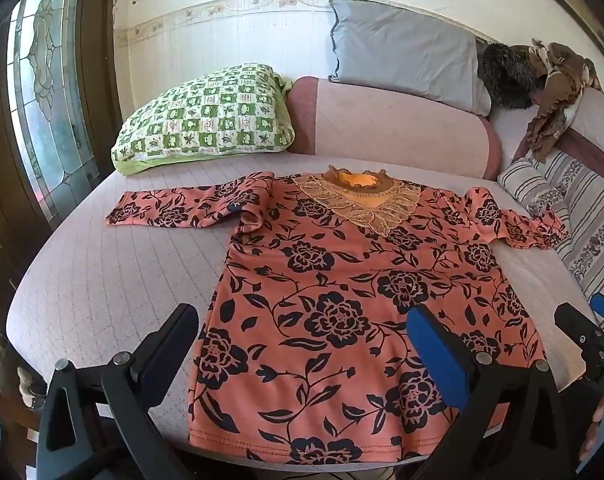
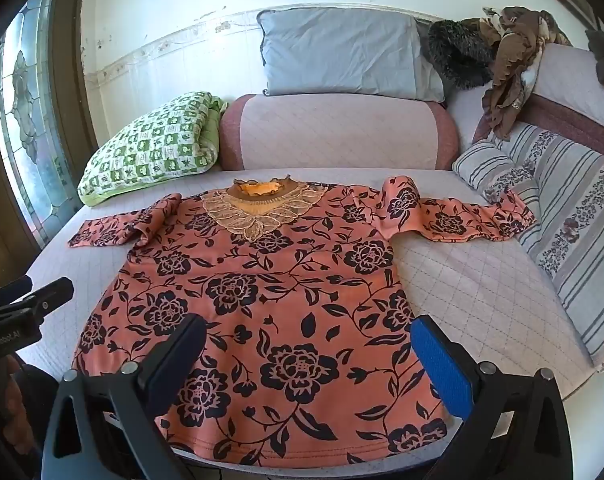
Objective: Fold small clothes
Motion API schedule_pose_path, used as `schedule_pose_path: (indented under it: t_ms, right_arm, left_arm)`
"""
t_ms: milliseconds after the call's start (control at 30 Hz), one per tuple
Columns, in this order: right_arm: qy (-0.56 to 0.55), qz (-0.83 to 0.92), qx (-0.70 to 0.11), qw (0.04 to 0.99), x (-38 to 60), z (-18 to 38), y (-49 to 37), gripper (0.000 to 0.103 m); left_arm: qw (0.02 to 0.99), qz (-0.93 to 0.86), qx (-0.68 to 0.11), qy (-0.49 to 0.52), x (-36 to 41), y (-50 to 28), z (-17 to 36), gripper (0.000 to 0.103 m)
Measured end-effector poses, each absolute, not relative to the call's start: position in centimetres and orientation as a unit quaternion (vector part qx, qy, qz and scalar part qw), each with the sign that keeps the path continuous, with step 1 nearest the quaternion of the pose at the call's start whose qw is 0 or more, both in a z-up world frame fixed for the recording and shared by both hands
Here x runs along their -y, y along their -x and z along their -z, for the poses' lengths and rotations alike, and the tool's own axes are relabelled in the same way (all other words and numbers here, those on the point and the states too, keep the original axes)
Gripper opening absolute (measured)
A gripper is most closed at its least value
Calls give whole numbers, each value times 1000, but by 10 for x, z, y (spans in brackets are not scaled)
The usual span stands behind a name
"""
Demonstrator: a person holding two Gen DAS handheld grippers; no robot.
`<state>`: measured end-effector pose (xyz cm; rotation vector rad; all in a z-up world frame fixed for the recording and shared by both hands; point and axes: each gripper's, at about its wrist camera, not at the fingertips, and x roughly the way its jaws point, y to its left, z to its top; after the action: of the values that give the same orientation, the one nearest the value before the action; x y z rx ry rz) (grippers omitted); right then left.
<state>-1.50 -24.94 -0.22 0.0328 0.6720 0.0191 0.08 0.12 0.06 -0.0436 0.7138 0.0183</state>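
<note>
- The bed (image 1: 82, 280), under a pale quilted cover, is serving as the folding surface — its open stretch is giving the garment room to lie flat.
- The floral shirt (image 1: 342, 300) is lying face up across the middle of the bed, hem toward the near edge and lace collar (image 1: 366, 200) toward the far bolster (image 1: 382, 128); both sleeves are reaching sideways from the shirt's body, each a little rumpled at the shoulder, so it looks laid out for a first fold and nothing is folded yet.
- The grey pillow (image 1: 398, 64), the green checked pillow (image 1: 206, 116) and the striped cushion (image 1: 574, 216) are sitting beyond and beside the shirt, clear of it.
- The left gripper (image 1: 302, 336) is hovering above the shirt's hem on its left half, fingers spread wide with nothing between them and no cloth touched.
- The right gripper (image 2: 308, 344) is hovering likewise over the hem's right half — fingers fully apart, empty, the shirt lying just beneath and ahead of them.
- Judging by this, both are poised to start; the sleeves probably need bringing in over the shirt's body first.
</note>
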Motion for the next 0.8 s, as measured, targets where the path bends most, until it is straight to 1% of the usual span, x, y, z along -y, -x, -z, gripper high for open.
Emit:
schedule_pose_path:
  t_ms: [800]
  right_arm:
    - [-13, -11, -330, 944, 249, 0, 17, 103]
  left_arm:
    - [937, -8, -349, 23, -4, 4, -1, 103]
